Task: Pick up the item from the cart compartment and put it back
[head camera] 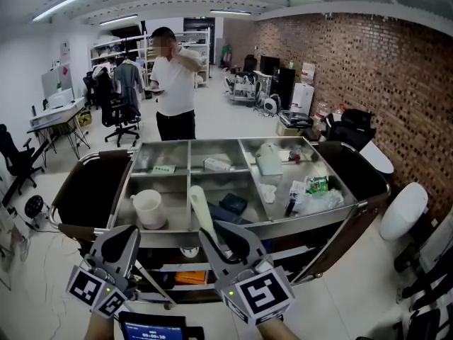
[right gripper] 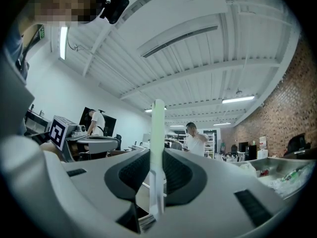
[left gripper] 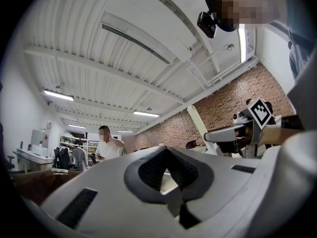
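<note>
A long, flat, pale item [head camera: 200, 207] stands upright between the jaws of my right gripper [head camera: 216, 236], above the front edge of the steel cart [head camera: 311, 222]. In the right gripper view the same pale strip [right gripper: 157, 148] rises from between the dark pads, and the right gripper [right gripper: 157, 182] is shut on it. My left gripper [head camera: 122, 245] hovers at the lower left, in front of the cart, shut and holding nothing. In the left gripper view its jaws [left gripper: 167, 155] meet, and the right gripper [left gripper: 237, 133] with the item [left gripper: 200, 123] shows to the right.
The cart's compartments hold a white mug [head camera: 148, 207], a dark box [head camera: 232, 204], plastic bags [head camera: 318, 197] and small packets. A person [head camera: 173, 83] stands behind the cart. A brick wall [head camera: 396, 83] runs along the right, with white fixtures [head camera: 403, 207] on the floor.
</note>
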### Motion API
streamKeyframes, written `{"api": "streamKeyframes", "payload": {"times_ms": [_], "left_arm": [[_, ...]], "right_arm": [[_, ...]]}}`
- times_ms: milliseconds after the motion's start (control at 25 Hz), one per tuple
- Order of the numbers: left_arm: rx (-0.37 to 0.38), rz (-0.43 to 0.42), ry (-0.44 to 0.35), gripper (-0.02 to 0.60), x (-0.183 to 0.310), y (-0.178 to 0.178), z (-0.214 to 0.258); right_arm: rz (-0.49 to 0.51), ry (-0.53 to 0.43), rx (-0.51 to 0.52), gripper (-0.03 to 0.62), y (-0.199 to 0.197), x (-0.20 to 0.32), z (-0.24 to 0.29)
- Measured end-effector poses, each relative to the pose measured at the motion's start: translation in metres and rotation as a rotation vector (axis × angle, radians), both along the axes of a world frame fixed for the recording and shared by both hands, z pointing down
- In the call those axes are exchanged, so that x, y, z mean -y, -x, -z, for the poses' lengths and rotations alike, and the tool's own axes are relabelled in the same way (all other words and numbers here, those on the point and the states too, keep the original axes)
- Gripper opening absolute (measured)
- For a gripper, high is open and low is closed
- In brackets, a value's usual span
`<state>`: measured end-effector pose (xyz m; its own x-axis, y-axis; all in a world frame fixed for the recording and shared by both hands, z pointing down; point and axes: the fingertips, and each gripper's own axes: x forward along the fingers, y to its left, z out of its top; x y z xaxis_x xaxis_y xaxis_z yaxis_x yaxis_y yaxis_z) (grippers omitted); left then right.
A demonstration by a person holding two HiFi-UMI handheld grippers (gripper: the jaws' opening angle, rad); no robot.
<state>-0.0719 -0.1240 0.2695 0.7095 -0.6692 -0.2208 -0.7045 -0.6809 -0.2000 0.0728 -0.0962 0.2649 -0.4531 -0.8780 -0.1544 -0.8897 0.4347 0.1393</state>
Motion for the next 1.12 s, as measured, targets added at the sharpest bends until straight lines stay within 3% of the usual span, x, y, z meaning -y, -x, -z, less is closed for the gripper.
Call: {"api": "streamKeyframes", "payload": {"times_ms": [600, 880, 1120], "left_arm": [[0.004, -0.053, 0.040, 0.012, -0.003, -0.011, -0.001], [0.002, -0.057, 0.012, 0.012, 0.006, -0.005, 0.007], [-0.002, -0.064, -0.038, 0.012, 0.016, 0.005, 0.019]], "right_arm": [[-0.001, 0.019, -0.009, 0.087, 0.007, 0.004, 0.001], [0.003, 0.031, -0.004, 0.087, 0.014, 0.008, 0.013], [-0.024, -0.016, -0.025, 0.087, 0.018, 0.021, 0.029]]}}
